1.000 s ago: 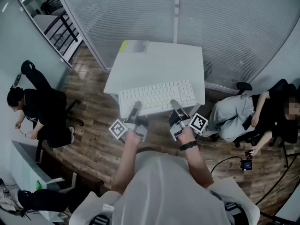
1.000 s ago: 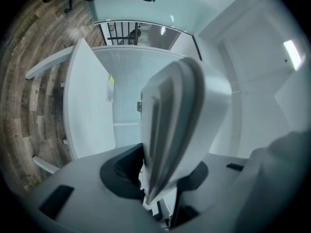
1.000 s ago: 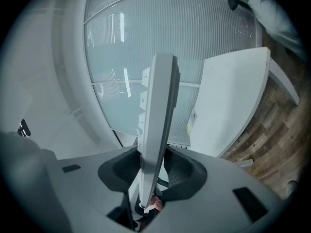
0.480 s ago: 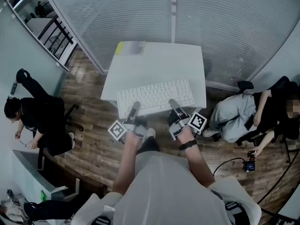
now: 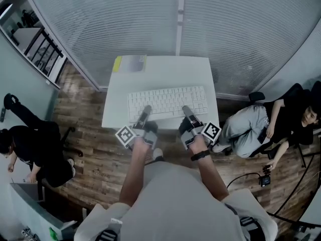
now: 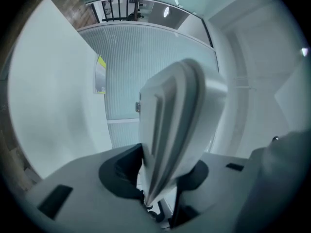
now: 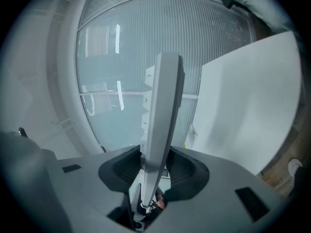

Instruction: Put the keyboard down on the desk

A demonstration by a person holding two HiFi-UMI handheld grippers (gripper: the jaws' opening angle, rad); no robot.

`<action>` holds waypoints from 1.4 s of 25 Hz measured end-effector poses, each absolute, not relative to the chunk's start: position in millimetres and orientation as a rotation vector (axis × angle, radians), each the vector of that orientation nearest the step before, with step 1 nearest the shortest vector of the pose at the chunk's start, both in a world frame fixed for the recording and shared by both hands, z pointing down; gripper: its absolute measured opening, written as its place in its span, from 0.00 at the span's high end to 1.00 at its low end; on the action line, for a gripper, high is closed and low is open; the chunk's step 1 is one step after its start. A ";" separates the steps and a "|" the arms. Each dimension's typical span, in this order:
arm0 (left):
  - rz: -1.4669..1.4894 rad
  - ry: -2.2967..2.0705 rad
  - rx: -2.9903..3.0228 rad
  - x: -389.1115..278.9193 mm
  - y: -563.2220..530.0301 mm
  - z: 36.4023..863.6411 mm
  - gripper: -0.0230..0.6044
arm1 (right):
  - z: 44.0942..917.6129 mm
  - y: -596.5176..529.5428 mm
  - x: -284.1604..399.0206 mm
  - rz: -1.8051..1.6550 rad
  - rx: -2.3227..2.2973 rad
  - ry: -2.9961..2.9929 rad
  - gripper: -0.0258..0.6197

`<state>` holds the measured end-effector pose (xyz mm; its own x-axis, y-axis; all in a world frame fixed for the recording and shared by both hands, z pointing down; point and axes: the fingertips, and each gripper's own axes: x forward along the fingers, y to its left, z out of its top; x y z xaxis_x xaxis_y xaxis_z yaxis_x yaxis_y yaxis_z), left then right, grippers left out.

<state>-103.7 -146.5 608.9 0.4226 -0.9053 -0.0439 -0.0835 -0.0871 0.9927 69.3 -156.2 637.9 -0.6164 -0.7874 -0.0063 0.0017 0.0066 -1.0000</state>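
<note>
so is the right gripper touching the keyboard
Touching. In the right gripper view, the right gripper has both jaws pressed on the keyboard edge.

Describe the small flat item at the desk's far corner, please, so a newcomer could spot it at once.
Find the white desk in front of the blinds. At its far left corner lies a flat pale pad. Unlike the white keyboard at the near edge, it is small and has a yellow strip along its left edge.
</note>
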 end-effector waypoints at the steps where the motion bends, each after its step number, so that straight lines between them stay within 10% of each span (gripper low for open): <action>1: -0.885 -0.952 1.503 -104.5 -134.3 602.6 0.75 | 635.0 -148.8 67.5 -1.700 -0.781 1.685 0.75; 35: -0.834 -0.802 1.438 -95.0 -130.9 585.4 0.75 | 594.1 -127.3 79.0 -1.592 -0.968 1.736 0.73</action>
<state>-95.0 -130.9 585.4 0.5000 -0.8655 -0.0291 0.0045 -0.0310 0.9995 79.0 -127.3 594.1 -0.5641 -0.8240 0.0528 -0.1235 0.0209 -0.9921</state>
